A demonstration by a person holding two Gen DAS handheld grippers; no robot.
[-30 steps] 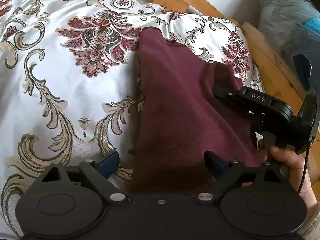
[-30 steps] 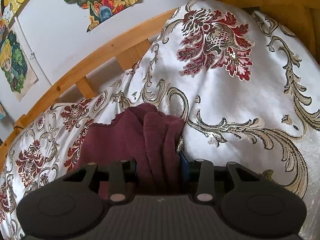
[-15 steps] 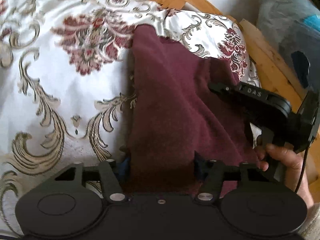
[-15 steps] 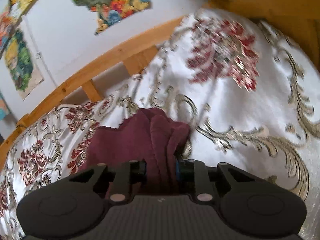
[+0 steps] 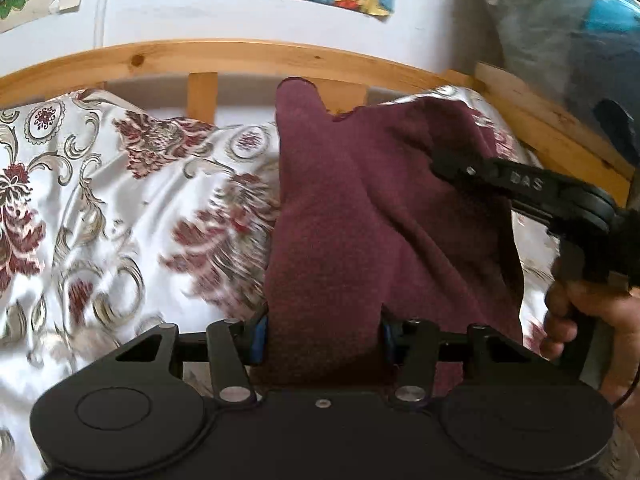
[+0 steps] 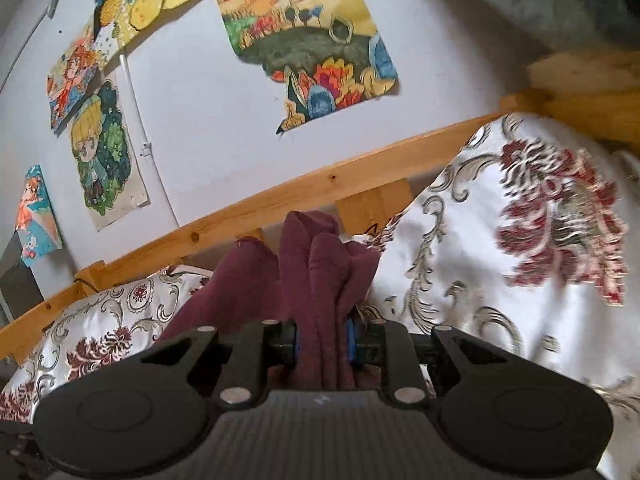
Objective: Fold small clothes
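A small maroon garment (image 5: 360,216) is lifted above a bed with a white floral cover (image 5: 120,208). My left gripper (image 5: 323,334) is shut on the garment's near edge, the cloth bunched between its blue pads. My right gripper (image 6: 322,340) is shut on another bunched part of the same garment (image 6: 316,272). The right gripper also shows in the left wrist view (image 5: 520,192), at the right, with the person's hand below it. The cloth hangs stretched between the two grippers, its far corner sticking up.
A curved wooden bed rail (image 5: 240,56) runs along the far side, in front of a white wall with drawings (image 6: 312,52). A grey bundle of fabric (image 5: 560,32) lies at the upper right. The floral cover (image 6: 520,260) spreads to the right.
My left gripper closed on the garment's near edge. Both grippers then rose and tilted up, lifting the garment off the bed; the wall and rail came into view.
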